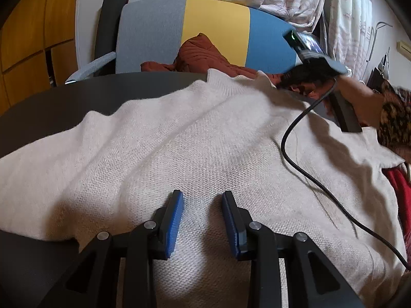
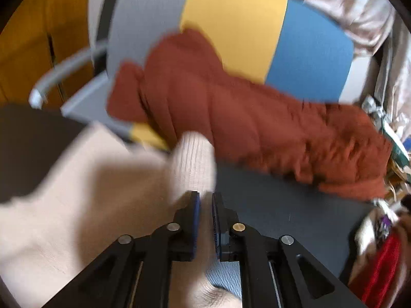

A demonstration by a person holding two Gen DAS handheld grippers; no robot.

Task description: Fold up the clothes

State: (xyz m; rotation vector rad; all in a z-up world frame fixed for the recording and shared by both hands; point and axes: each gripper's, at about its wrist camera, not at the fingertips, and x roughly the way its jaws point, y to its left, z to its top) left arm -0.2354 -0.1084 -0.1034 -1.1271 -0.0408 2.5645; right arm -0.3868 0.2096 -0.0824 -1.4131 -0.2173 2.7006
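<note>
Two claws work over one cream knit sweater [image 1: 179, 138] spread across a dark worktop [image 1: 51, 107], its length running from the left claw [image 1: 203, 205] ahead toward the collar. That claw hovers spread wide, holding nothing. Ahead and to its right, the right claw [image 2: 205, 205] sits nearly closed on the sweater's ribbed edge. Beyond both, a rust quilted jacket [image 2: 231, 118] lies on a striped chair [image 1: 215, 25].
</note>
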